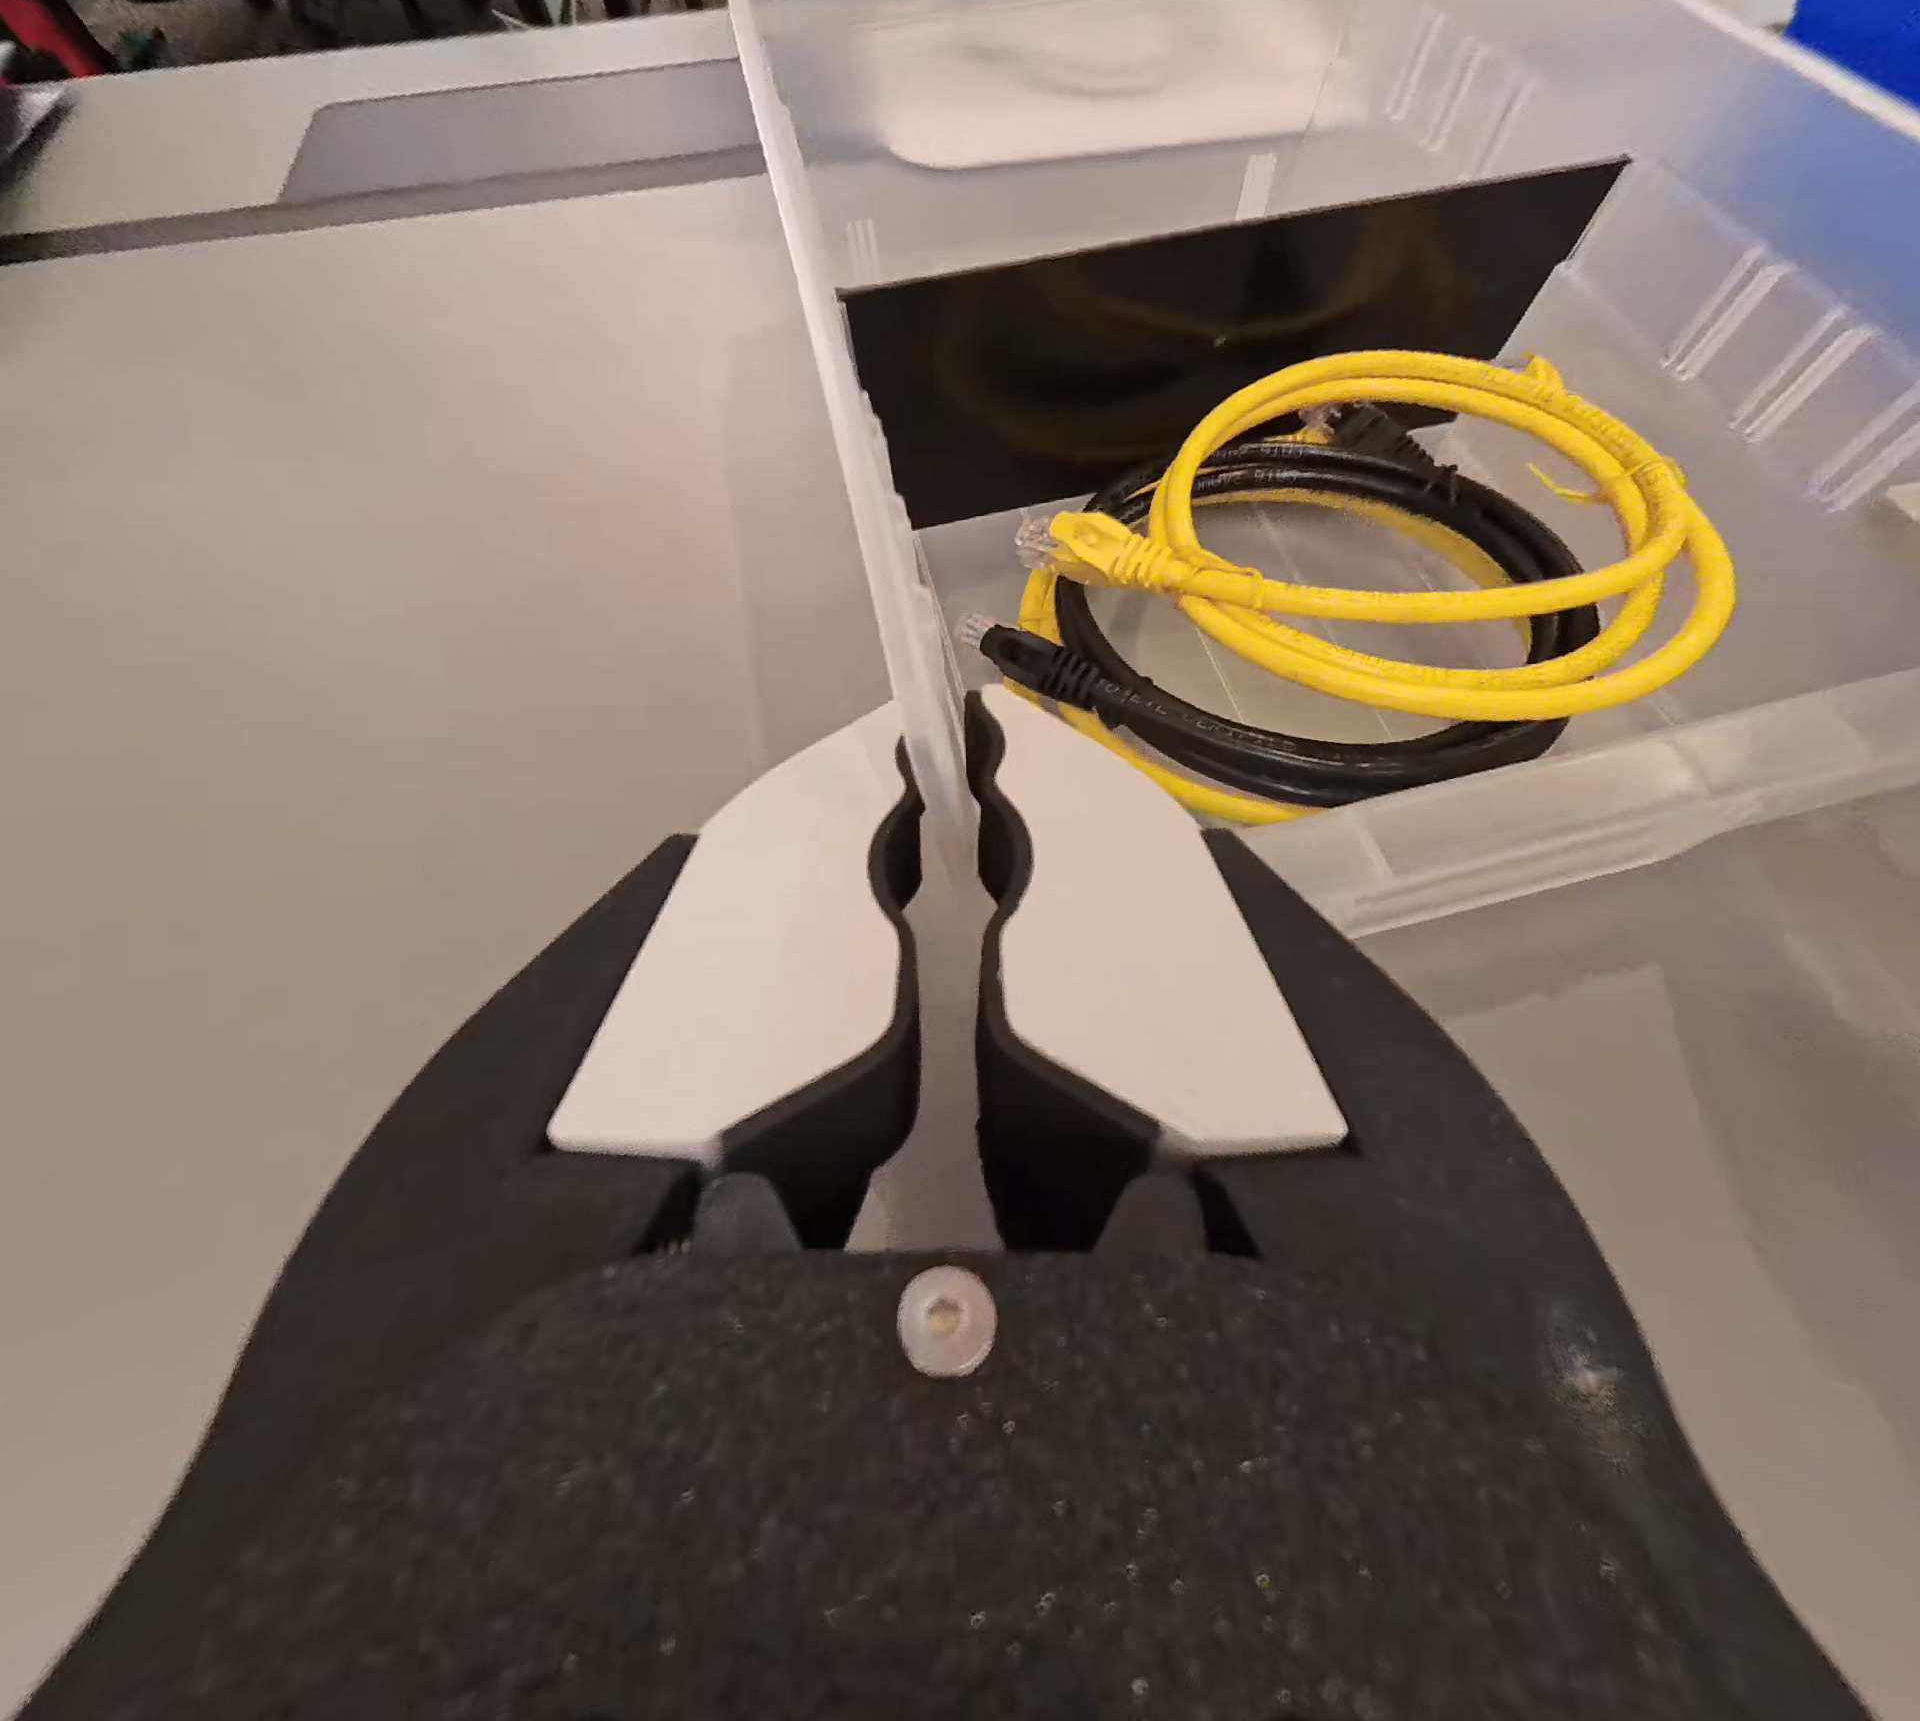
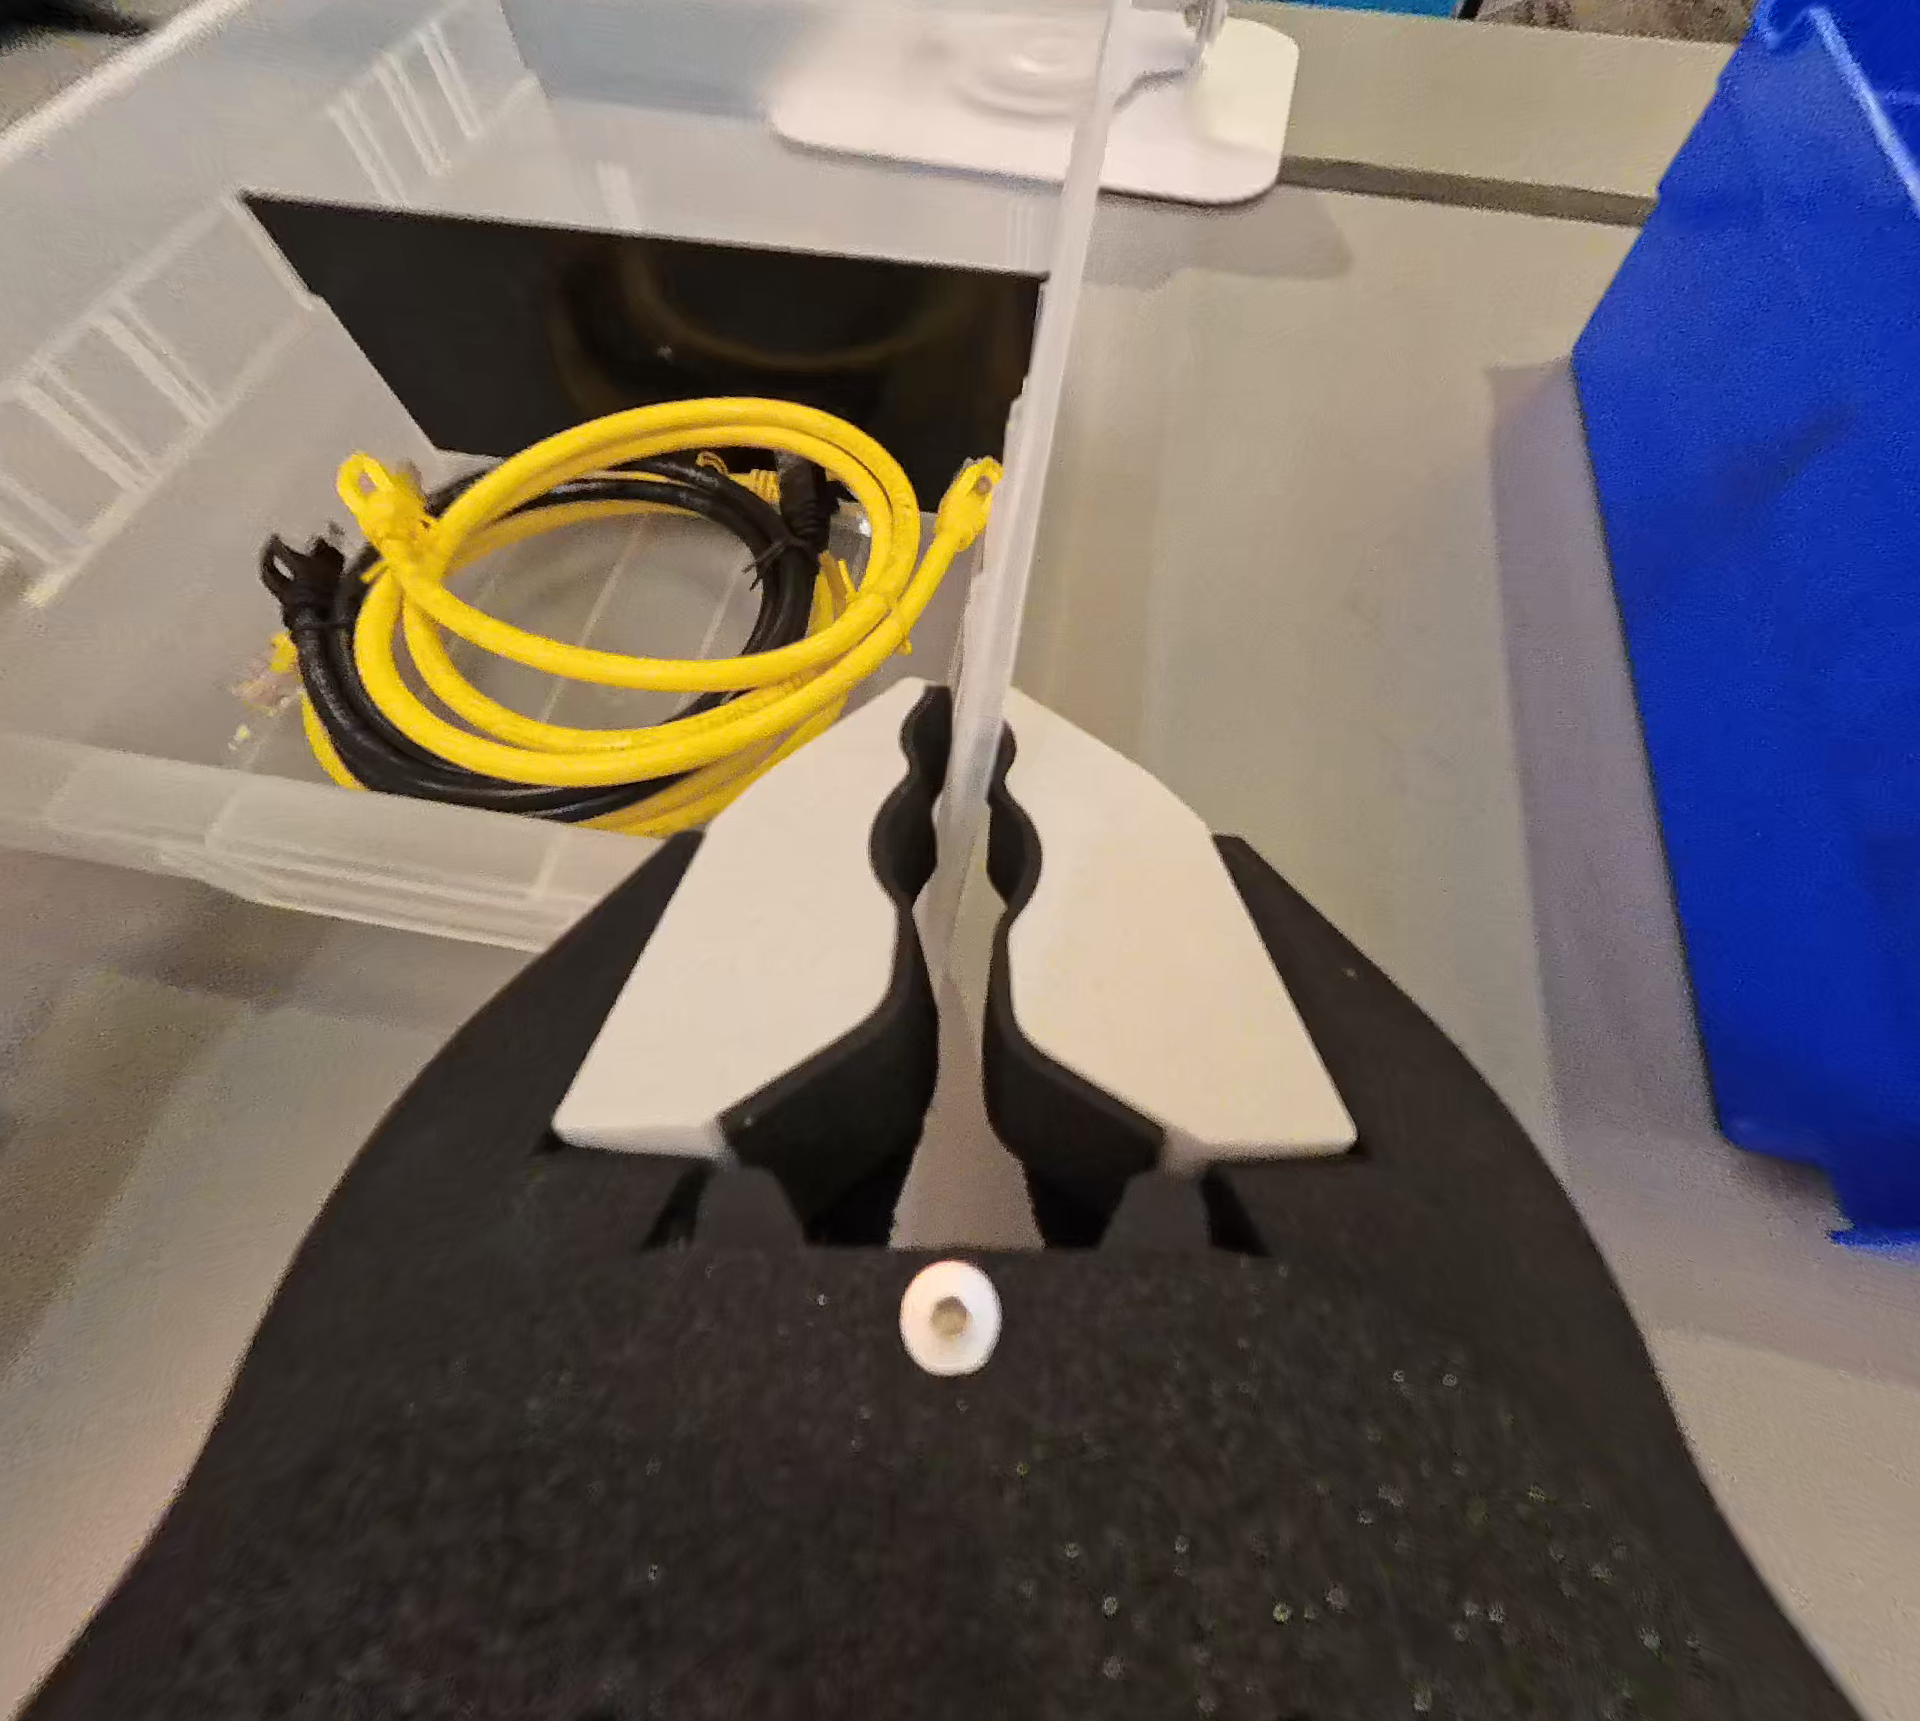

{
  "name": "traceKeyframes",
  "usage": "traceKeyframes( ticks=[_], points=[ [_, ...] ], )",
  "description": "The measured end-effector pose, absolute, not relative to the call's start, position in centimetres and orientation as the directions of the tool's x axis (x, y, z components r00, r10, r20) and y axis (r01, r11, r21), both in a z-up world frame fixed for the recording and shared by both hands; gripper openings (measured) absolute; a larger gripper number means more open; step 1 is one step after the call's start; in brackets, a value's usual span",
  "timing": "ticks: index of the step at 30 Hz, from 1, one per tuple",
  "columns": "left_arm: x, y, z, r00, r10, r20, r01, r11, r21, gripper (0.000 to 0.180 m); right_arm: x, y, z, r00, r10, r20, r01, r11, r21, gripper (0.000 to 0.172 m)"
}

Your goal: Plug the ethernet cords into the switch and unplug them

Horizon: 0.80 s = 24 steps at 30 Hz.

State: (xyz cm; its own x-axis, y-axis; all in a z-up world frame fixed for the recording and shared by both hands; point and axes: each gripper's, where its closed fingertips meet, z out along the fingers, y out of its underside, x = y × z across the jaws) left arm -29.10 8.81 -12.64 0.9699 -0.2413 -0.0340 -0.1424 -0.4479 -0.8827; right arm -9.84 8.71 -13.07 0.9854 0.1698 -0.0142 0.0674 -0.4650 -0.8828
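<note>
A clear plastic bin (image 1: 1558, 788) stands on the grey table. It holds coiled yellow ethernet cords (image 1: 1455, 601) and a black ethernet cord (image 1: 1247, 736), in front of a glossy black panel (image 1: 1195, 341). My left gripper (image 1: 940, 736) is shut on the bin's left side wall (image 1: 883, 528), which runs up between its pads. In the right wrist view my right gripper (image 2: 971, 726) is shut on the bin's right side wall (image 2: 1049, 424). The yellow cords (image 2: 644, 663) and black cord (image 2: 343, 715) lie in the bin (image 2: 312, 840) to its left. Neither view shows the other gripper.
A blue bin (image 2: 1787, 528) stands on the table (image 2: 1351, 632) to the right of my right gripper. A white flat stand base (image 2: 1195, 123) sits behind the clear bin. Chairs and bags stand beyond the table's far edge (image 1: 416, 61). Some 20 cm of space lies between my two pairs of fingers.
</note>
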Motion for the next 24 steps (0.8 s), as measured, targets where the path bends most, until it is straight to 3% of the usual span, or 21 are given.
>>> traceKeyframes(
  ticks=[10, 14, 21, 24],
  points=[
    [-42.0, 9.2, -7.7, 0.989, -0.121, -0.089, -0.126, -0.346, -0.93, 0.004, -22.3, 10.3, -9.0, 0.971, 0.217, -0.102, -0.018, -0.358, -0.933, 0.005],
    [-48.0, 10.4, -8.8, 0.981, -0.157, -0.113, -0.162, -0.352, -0.922, 0.003, -28.5, 10.4, -10.6, 0.964, 0.257, -0.074, 0.035, -0.394, -0.918, 0.007],
    [-53.7, 10.8, -13.1, 0.995, -0.096, 0.028, -0.019, -0.457, -0.889, 0.002, -35.0, 9.7, -13.4, 0.925, 0.355, -0.139, 0.052, -0.478, -0.877, 0.016],
    [-53.6, 11.0, -13.2, 0.995, -0.083, 0.062, 0.017, -0.457, -0.889, 0.022, -35.7, 9.7, -13.3, 0.897, 0.386, -0.216, 0.009, -0.503, -0.864, 0.02]
  ],
)
